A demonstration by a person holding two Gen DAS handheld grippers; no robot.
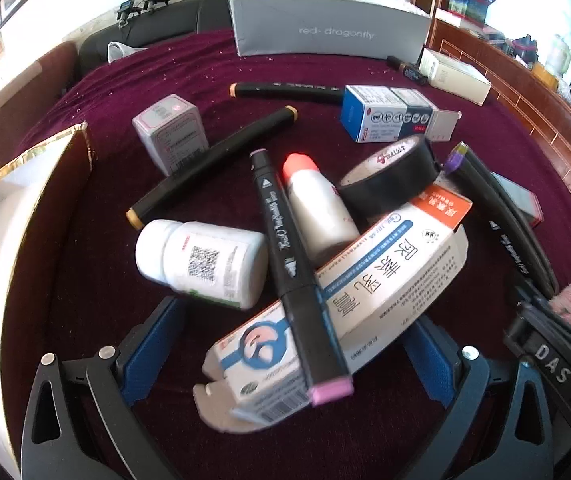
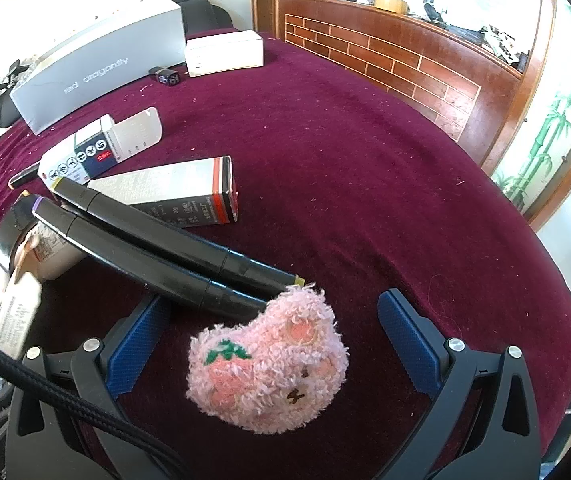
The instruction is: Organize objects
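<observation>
Right wrist view: my right hand-held gripper [image 2: 273, 340] wide open, empty, straddling pink plush [image 2: 269, 364]; close squarely. Left hand-held gripper [image 1: 285, 344] also open, empty.

Each camera sits on its tool and looks steeply down, close over the maroon worktop [image 1: 213, 72]. The left view faces a cluttered pile; the right faces a pink plush toy [image 2: 269, 364]. Both share the grey box [image 1: 329, 24], the black markers [image 2: 157, 248] and that toy.
</observation>
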